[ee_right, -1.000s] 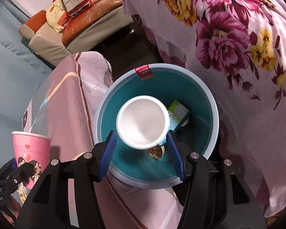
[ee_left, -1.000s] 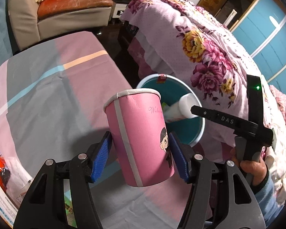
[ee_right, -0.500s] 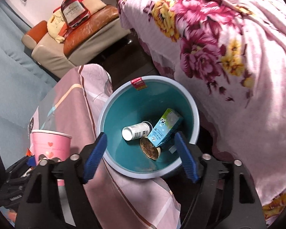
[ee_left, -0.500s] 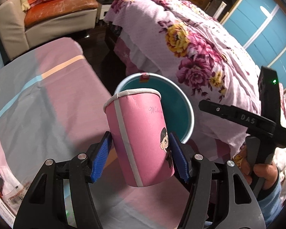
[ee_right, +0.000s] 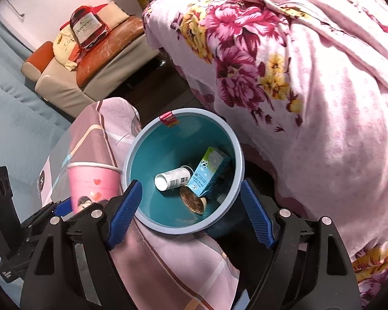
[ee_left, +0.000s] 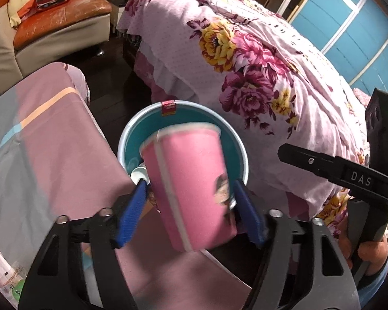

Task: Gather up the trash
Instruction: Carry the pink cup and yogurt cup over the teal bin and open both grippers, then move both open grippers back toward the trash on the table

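A pink paper cup [ee_left: 194, 160], blurred and tilted, hangs over the teal bin [ee_left: 126, 142]. It sits between the jaws of my left gripper [ee_left: 190, 188], which are opening; both blue pads stand a little clear of its sides. In the right wrist view my right gripper [ee_right: 191, 184] is above the bin [ee_right: 168, 144], its jaws opening with nothing between them. In the bin lie a white bottle [ee_right: 173, 179], a blue carton [ee_right: 208, 171] and a brown round scrap [ee_right: 192, 201]. The cup [ee_right: 93, 183] shows at the bin's left.
The bin stands between a table under a striped pink cloth [ee_left: 51, 142] and a bed with a floral cover [ee_left: 258, 64]. A sofa [ee_left: 59, 25] is at the back. Packets [ee_left: 7, 279] lie at the table's near left. A hand [ee_left: 370, 253] holds the right gripper.
My left gripper carried the cup from over the table to over the bin and its jaws spread. My right gripper let go of the white bottle, which now lies in the bin, and rose.
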